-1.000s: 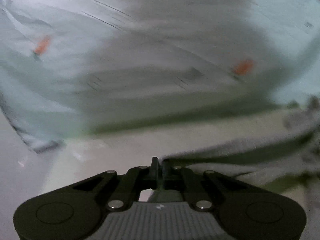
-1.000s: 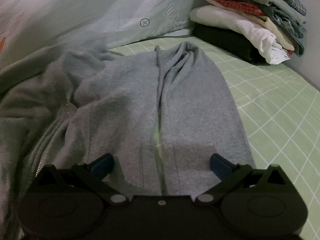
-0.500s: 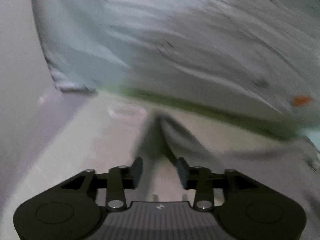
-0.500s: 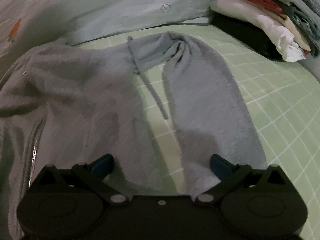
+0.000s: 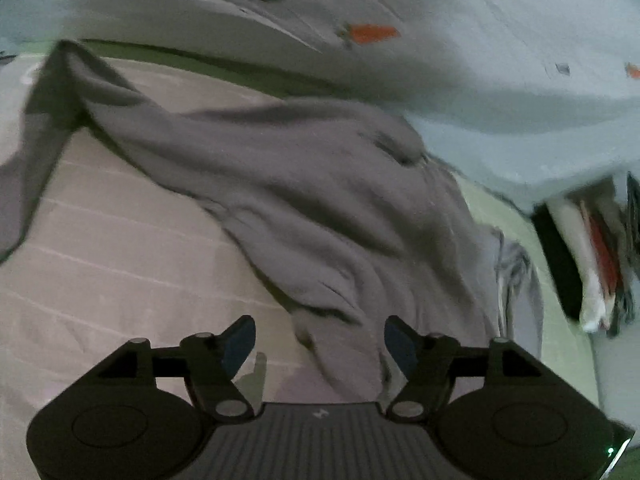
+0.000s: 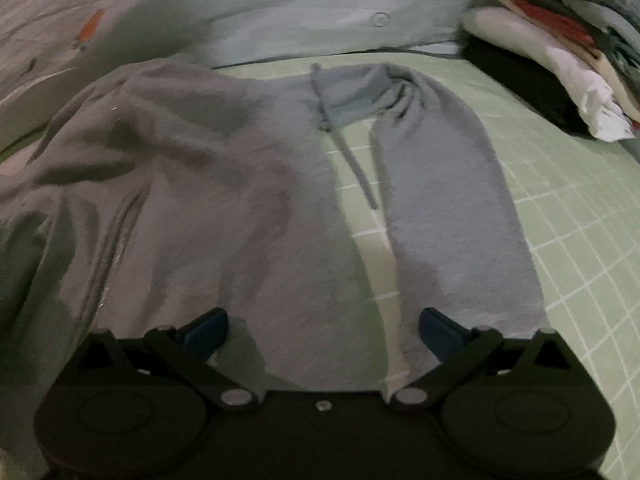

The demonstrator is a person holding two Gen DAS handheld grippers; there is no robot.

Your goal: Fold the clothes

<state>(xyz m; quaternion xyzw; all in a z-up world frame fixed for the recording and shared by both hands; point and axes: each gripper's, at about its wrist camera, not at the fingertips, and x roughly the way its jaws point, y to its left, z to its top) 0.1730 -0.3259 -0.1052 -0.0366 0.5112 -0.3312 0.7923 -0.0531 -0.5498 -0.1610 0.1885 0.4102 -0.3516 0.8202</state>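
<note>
Hovering, your left gripper (image 5: 319, 340) and right gripper (image 6: 323, 330) gape wide, empty, hoodie (image 6: 208, 200) spread between their fingers.

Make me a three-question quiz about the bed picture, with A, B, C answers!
1. Where is the pile of folded clothes?
A. far right corner of the bed
B. on the hoodie
C. on the floor

2. What colour is the hoodie?
A. red
B. grey
C. yellow

3. How is the right gripper?
A. shut on a sleeve
B. open, holding nothing
C. shut on the string

Answers: 1 A, the pile sits far right on the green sheet. 2 B, its cloth is grey. 3 B, its fingers stand wide apart.
</note>
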